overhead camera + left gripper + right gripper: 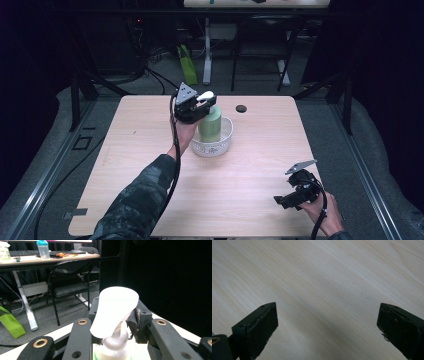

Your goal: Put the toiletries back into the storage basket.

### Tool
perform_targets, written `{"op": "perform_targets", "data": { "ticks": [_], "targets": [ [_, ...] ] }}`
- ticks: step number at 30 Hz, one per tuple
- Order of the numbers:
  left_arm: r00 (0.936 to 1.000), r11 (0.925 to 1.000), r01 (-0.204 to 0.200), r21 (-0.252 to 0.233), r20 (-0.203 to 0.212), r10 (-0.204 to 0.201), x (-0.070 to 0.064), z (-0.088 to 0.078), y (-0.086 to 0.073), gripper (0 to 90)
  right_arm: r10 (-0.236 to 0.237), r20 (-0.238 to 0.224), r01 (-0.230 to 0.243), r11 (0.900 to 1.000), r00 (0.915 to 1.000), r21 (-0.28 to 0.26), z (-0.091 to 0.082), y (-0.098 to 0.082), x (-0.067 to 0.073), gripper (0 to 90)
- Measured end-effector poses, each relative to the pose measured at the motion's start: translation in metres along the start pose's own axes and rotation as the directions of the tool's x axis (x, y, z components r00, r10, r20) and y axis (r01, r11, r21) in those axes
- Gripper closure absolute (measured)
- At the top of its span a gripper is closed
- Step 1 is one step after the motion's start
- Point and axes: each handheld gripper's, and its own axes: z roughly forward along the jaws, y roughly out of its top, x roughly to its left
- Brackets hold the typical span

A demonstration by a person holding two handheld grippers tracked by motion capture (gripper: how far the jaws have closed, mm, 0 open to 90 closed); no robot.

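1. Green plastic made up the body of the pump bottle, which stood upright inside a white perforated round basket on the far middle of the pale wooden table.
2. Its white pump head rose just ahead of the left gripper's camera, with the clear neck below it caught between the black jaws.
3. The left gripper, held in the person's left hand, was clenched on that neck from the bottle's left side; the jaws pressed in close at either side of the pump.
4. The right gripper waited well apart at the near right edge of the table, its jaws released and spread wide over bare wood, grasping nothing.
5. The step in hand looked like the handling of the bottle at the basket: either it had just been set down in it or it was about to be lifted out. I could not tell which.
6. If it was to come out, the next move called for a straight lift, so that the base cleared the basket's rim without tipping it.
7. If it was to stay, the jaws needed to let go and draw back to the left without knocking the pump.
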Motion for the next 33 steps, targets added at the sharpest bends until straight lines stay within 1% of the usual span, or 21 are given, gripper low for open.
{"op": "perform_targets", "data": {
  "ticks": [2,5,11,14,15,17,23,24,25,26,28,30,33],
  "targets": [
    [1.0,1.0,0.0,0.006,-0.001,0.0,0.0,0.0,0.0,66.4,0.0,0.0,0.0,1.0,1.0,0.0,0.0,0.0,0.0,2.9],
    [1.0,1.0,0.005,-0.002,-0.002,-0.005,0.0,-0.001,0.0,65.7,0.001,0.001,-0.001,1.0,1.0,0.003,0.0,0.0,0.0,2.9],
    [1.0,0.9999,0.003,0.011,0.003,-0.003,0.001,-0.003,0.002,62.8,-0.005,0.005,0.005,1.0,1.0,0.003,0.0,0.0,0.0,2.9],
    [0.9998,0.9996,0.018,0.022,0.007,-0.018,0.002,-0.004,0.004,54.0,-0.009,0.006,0.009,1.0,0.9999,0.004,0.0,0.0,0.0,2.9],
    [0.9999,0.9996,0.016,0.024,0.002,-0.017,0.002,-0.005,0.005,50.2,-0.007,0.007,0.007,1.0,1.0,0.005,0.0,0.0,0.0,2.9],
    [0.9998,0.9993,0.02,0.033,0.008,-0.021,0.002,-0.007,0.007,42.0,-0.008,0.006,0.008,1.0,0.9999,0.004,0.0,0.0,0.0,2.9],
    [0.9997,0.9966,-0.024,0.079,0.006,0.024,-0.003,-0.016,0.013,19.2,-0.007,0.006,0.007,1.0,1.0,0.005,0.0,0.0,0.0,2.9],
    [0.9996,0.9961,-0.029,0.084,0.001,0.029,-0.003,-0.018,0.014,17.0,-0.005,0.005,0.005,1.0,1.0,0.005,0.0,0.0,0.0,2.9],
    [0.9994,0.9953,-0.034,0.091,0.006,0.033,-0.003,-0.02,0.015,15.4,-0.006,0.006,0.006,1.0,1.0,0.005,0.0,0.0,0.0,2.9],
    [0.9994,0.9952,-0.034,0.092,0.008,0.034,-0.004,-0.021,0.016,14.5,-0.008,0.006,0.008,1.0,0.9999,0.004,0.0,0.0,0.0,2.8],
    [0.9989,0.9936,-0.047,0.102,0.004,0.047,-0.004,-0.025,0.018,13.7,-0.008,0.006,0.008,1.0,1.0,0.004,0.0,0.0,0.0,2.9],
    [0.9987,0.9925,-0.05,0.111,-0.002,0.051,-0.004,-0.031,0.021,10.4,-0.005,0.006,0.005,1.0,1.0,0.005,0.0,0.0,0.0,2.9],
    [0.9989,0.9913,-0.046,0.123,0.001,0.047,-0.003,-0.037,0.023,6.9,-0.005,0.006,0.005,1.0,1.0,0.006,0.0,0.001,0.001,2.9]
  ]
}}
